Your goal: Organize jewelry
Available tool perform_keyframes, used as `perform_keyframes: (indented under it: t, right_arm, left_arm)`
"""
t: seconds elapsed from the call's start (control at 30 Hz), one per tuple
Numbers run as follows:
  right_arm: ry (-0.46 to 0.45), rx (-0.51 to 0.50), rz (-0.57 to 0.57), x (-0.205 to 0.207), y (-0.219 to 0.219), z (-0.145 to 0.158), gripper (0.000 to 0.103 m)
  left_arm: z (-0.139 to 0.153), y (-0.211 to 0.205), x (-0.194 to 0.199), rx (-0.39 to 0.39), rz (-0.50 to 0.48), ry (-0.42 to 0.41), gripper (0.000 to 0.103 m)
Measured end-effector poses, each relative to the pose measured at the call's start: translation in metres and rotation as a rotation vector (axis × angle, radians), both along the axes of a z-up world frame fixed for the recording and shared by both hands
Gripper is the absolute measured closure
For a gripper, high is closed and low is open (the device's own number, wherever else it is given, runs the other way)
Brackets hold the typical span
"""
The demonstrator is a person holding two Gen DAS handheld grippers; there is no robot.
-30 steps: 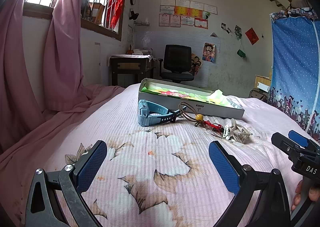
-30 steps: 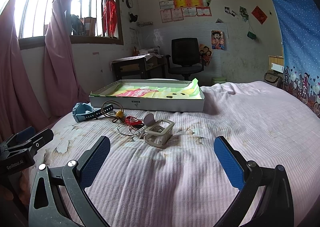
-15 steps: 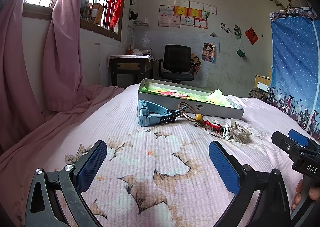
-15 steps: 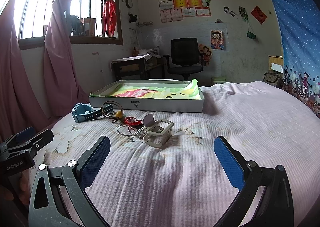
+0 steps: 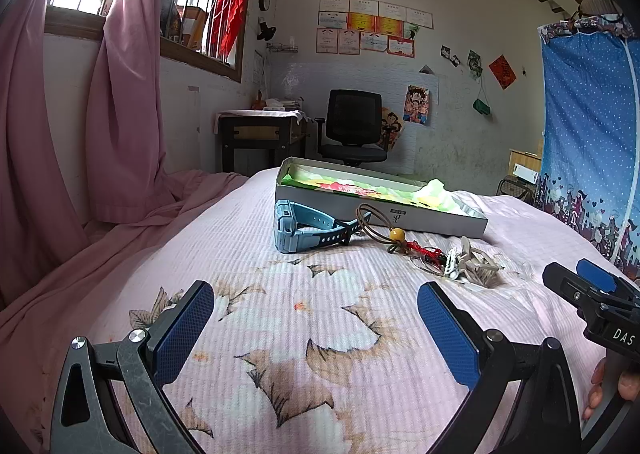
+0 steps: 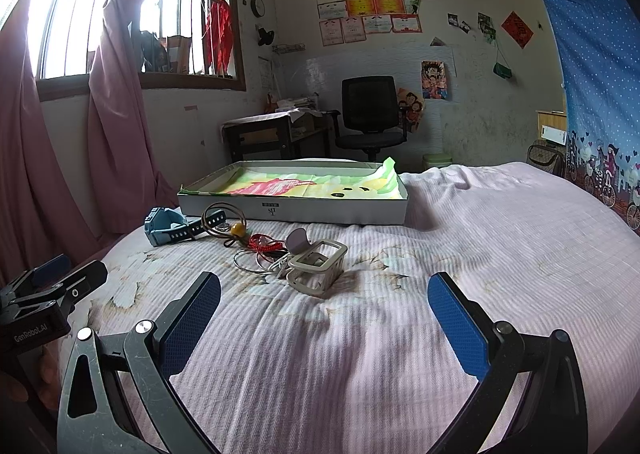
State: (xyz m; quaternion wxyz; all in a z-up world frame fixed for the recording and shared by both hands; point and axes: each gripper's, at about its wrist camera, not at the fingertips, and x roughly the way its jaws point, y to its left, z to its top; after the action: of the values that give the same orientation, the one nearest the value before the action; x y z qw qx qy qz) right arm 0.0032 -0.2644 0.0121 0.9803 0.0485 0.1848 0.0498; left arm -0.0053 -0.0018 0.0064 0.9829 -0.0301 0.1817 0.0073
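A shallow grey box (image 5: 440, 220) (image 6: 320, 210) lined with colourful paper lies on the pink bed. In front of it lie a blue watch (image 5: 304, 224) (image 6: 166, 226), a brown cord with a yellow bead (image 5: 396, 234) (image 6: 238, 229), a red string piece (image 5: 426, 252) (image 6: 266, 244), thin metal rings (image 6: 250, 264) and a beige hair claw (image 5: 476, 266) (image 6: 318, 264). My left gripper (image 5: 316, 318) is open and empty, short of the watch. My right gripper (image 6: 324, 314) is open and empty, just short of the hair claw.
Pink curtains (image 5: 120, 94) hang at the left by a barred window. A desk (image 5: 260, 134) and a black office chair (image 5: 352, 126) stand beyond the bed. A blue dotted curtain (image 5: 592, 142) hangs at the right. The floral bedspread (image 5: 300, 354) stretches in front of both grippers.
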Motion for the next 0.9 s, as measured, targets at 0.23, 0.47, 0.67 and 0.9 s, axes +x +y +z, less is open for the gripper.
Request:
perform_keyframes:
  t: [0.23, 0.47, 0.67, 0.9]
  right_arm:
    - [0.000, 0.000, 0.000, 0.000, 0.000, 0.000, 0.001]
    - [-0.002, 0.005, 0.003, 0.000, 0.000, 0.000, 0.001]
    - [-0.005, 0.004, 0.006, -0.001, 0.001, 0.000, 0.001]
    - [0.017, -0.001, 0.001, 0.002, 0.000, 0.001, 0.001]
  left_arm:
    - [0.000, 0.000, 0.000, 0.000, -0.001, 0.000, 0.001]
    - [0.000, 0.000, 0.000, 0.001, 0.002, 0.000, 0.001]
    - [0.001, -0.001, 0.004, -0.014, -0.008, 0.010, 0.001]
    - [0.000, 0.006, 0.017, -0.037, -0.015, 0.057, 0.001]
